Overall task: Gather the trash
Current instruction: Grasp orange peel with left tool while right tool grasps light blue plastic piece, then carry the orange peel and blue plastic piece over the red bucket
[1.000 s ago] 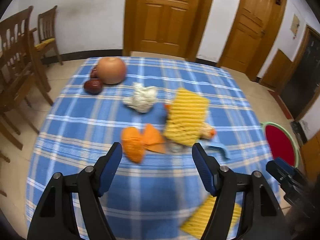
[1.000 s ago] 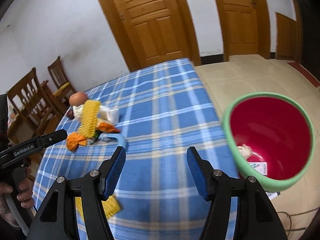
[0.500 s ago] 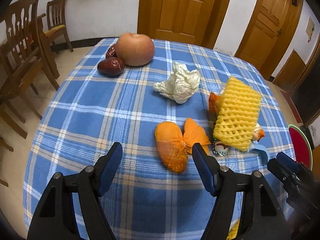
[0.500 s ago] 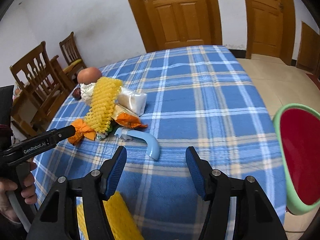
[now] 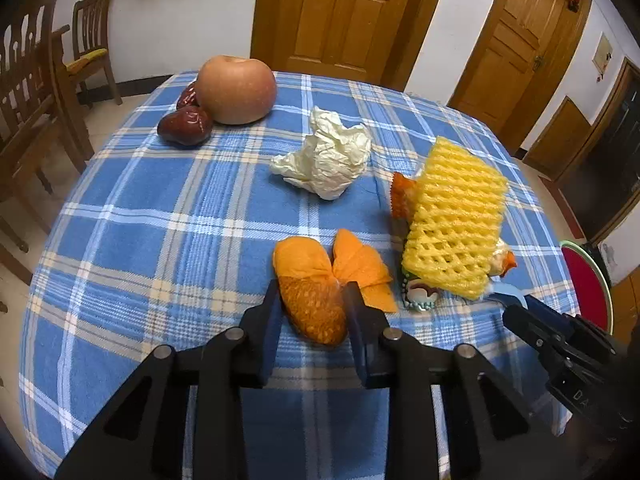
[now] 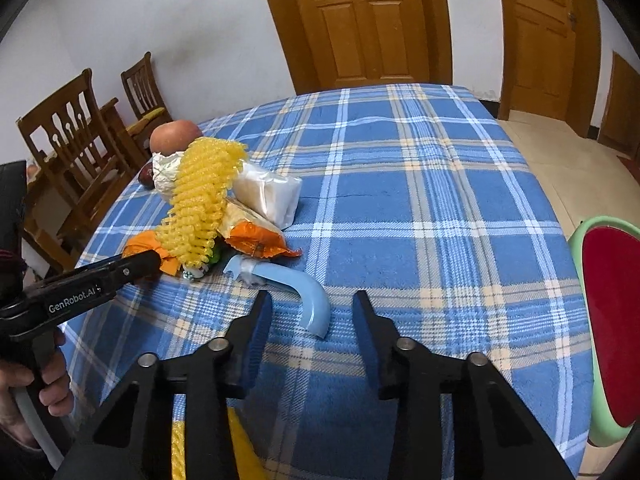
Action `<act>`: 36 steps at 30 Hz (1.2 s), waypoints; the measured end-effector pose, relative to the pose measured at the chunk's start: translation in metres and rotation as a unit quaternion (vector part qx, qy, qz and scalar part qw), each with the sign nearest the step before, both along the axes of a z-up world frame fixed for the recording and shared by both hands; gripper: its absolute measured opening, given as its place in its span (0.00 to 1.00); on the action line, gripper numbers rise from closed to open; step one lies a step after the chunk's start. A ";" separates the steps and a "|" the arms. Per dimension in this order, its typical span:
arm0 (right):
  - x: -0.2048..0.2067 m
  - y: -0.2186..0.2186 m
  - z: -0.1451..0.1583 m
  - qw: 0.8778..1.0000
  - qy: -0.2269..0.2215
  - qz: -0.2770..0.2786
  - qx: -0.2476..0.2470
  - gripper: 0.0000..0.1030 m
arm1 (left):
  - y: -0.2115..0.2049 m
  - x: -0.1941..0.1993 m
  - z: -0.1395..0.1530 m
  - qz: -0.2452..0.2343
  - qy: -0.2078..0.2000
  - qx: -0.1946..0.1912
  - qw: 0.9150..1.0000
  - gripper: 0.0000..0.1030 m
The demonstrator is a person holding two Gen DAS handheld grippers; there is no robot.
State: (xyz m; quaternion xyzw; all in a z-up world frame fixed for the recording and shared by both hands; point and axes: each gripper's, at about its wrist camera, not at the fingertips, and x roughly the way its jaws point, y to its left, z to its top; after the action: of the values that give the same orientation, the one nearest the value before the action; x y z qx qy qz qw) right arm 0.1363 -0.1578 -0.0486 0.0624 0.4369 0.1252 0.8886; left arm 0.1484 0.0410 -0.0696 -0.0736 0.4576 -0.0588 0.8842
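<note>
My worktop (image 5: 160, 240), under a blue plaid cloth, carries an apple (image 5: 236, 90) and dates (image 5: 185, 125) upper left, tissue (image 5: 324, 160) centre, peel (image 5: 320, 280) lower centre, yellow netting (image 5: 454, 216) right.

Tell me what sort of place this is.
Most likely a home dining room: a table under a blue plaid tablecloth, wooden dining chairs beside it, and panelled wooden doors in white walls.

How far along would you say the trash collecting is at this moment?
Early on. Done: nothing that these views confirm; the red bin shows only in part. In hand: the left gripper has its fingers on either side of the orange peel; the right gripper is open at the blue plastic piece. Left: crumpled tissue, yellow foam net and the wrappers under it.
</note>
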 end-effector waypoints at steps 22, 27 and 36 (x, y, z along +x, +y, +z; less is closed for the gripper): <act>-0.051 -0.040 0.024 0.998 -0.037 -0.045 0.026 0.15 | -0.007 -0.051 0.042 -0.019 -0.035 -0.061 0.997 0.25; -0.065 -0.057 0.035 0.996 -0.053 -0.067 0.031 0.15 | -0.023 -0.060 0.053 -0.040 -0.044 -0.067 0.996 0.25; -0.084 -0.093 0.050 0.990 -0.075 -0.111 0.035 0.15 | -0.066 -0.063 0.063 -0.087 -0.046 -0.072 0.993 0.25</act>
State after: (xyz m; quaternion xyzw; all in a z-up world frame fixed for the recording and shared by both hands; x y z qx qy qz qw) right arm 0.0521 -0.2509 0.0013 0.1320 0.3549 0.0456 0.9244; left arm 0.0855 -0.0255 -0.0068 -0.0940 0.4154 -0.1717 0.8883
